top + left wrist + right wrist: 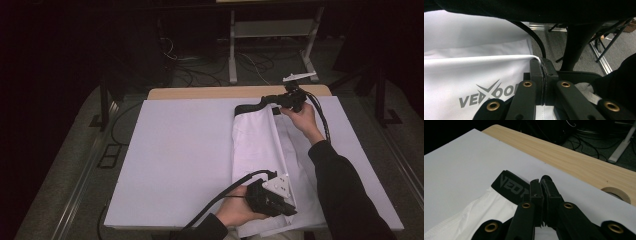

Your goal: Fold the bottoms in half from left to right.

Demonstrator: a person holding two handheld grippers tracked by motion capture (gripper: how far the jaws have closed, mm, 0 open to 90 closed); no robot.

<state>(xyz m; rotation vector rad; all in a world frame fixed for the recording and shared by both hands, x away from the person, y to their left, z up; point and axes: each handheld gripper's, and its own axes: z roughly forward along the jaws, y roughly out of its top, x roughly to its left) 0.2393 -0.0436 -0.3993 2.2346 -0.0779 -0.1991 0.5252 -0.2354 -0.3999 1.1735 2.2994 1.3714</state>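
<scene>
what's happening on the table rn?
A person is folding white shorts on a white-covered table, with a handheld gripper in each hand. The left gripper is shut on the hem end near the table's front edge. The right gripper is shut on the garment at the black waistband at the far end. The shorts lie lengthwise, one long side folded over.

A white garment (257, 145) with a black waistband (248, 107) lay folded lengthwise on the white-covered table (180, 155). The left hand-held gripper (290, 206) sat at the garment's near end, the right hand-held gripper (266, 99) at its waistband end, each clamping the cloth.
</scene>
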